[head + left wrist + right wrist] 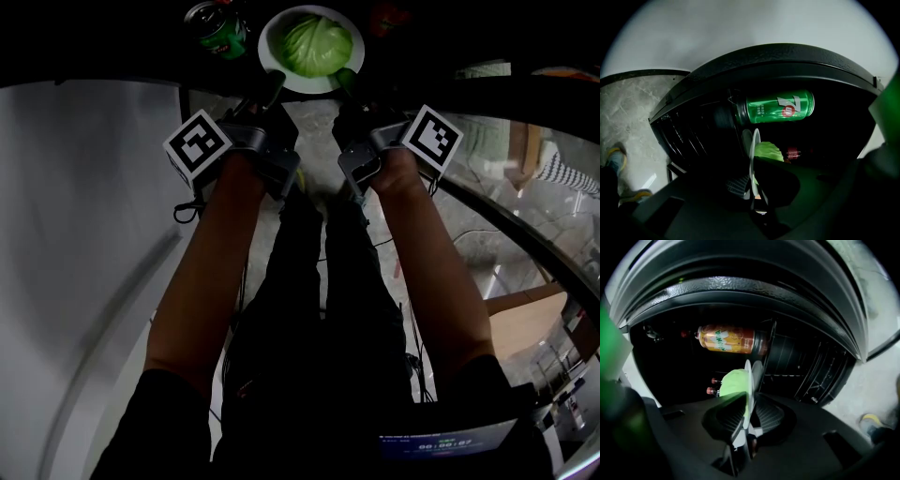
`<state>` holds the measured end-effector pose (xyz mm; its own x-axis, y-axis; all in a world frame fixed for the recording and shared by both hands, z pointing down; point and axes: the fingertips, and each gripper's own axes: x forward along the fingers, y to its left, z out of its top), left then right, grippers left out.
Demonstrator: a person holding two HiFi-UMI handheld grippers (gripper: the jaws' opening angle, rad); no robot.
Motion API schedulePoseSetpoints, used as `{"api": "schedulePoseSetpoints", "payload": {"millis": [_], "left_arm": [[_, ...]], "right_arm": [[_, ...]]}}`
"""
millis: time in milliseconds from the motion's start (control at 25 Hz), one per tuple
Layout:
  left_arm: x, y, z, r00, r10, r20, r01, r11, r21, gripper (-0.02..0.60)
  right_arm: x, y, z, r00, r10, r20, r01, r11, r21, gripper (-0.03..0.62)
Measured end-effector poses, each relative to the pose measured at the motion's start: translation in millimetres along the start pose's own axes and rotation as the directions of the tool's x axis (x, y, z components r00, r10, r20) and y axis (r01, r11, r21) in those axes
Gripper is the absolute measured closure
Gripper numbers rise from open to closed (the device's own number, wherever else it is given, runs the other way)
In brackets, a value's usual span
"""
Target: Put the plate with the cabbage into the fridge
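A white plate [273,49] carrying a pale green cabbage [319,44] is held out in the dark fridge opening at the top of the head view. My left gripper [273,89] is shut on the plate's left rim, my right gripper [344,82] on its right rim. In the left gripper view the plate [753,159] stands edge-on between the jaws, cabbage [768,150] on its right face. In the right gripper view the plate [748,380] is again edge-on, cabbage [732,382] to its left.
A green soda can [216,30] stands in the fridge left of the plate, green can [778,107] in the left gripper view. An orange can [726,339] lies deeper inside. Dark shelf racks [806,366] line the fridge interior. Light floor [94,216] lies below.
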<state>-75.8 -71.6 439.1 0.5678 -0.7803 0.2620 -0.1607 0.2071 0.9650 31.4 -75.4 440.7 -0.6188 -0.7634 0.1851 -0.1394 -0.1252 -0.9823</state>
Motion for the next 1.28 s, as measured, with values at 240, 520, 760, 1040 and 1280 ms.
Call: {"api": "schedulePoseSetpoints", "payload": {"millis": [240, 520, 760, 1040, 1280], "left_arm": [[-6.5, -5.1, 0.6, 0.999, -0.042, 0.013, 0.043, 0.999, -0.034, 0.549], [-16.4, -0.8, 4.9, 1.000, -0.017, 0.011, 0.017, 0.999, 0.041, 0.549], [-24.4, -12.0, 9.7, 0.995, 0.097, 0.009, -0.092, 0.902, 0.422, 0.551], [-33.0, -37.1, 3.6, 0.985, 0.128, 0.115, -0.165, 0.496, 0.853, 0.551], [-30.9, -45.5, -17.7, 0.989, 0.124, 0.083, -0.113, 0.263, 0.958, 0.551]], "right_arm": [[-8.4, 0.5, -1.4, 1.000, 0.022, 0.015, -0.022, 1.000, 0.005, 0.510], [-25.4, -0.6, 2.6, 0.999, 0.020, 0.029, -0.019, 0.999, -0.031, 0.510], [-32.7, 12.0, 8.1, 0.998, -0.045, 0.051, 0.060, 0.941, -0.332, 0.511], [-39.4, 38.5, -3.3, 0.995, -0.044, 0.086, 0.093, 0.691, -0.717, 0.513], [-35.7, 42.1, -19.0, 0.995, -0.085, 0.057, 0.094, 0.533, -0.841, 0.513]]}}
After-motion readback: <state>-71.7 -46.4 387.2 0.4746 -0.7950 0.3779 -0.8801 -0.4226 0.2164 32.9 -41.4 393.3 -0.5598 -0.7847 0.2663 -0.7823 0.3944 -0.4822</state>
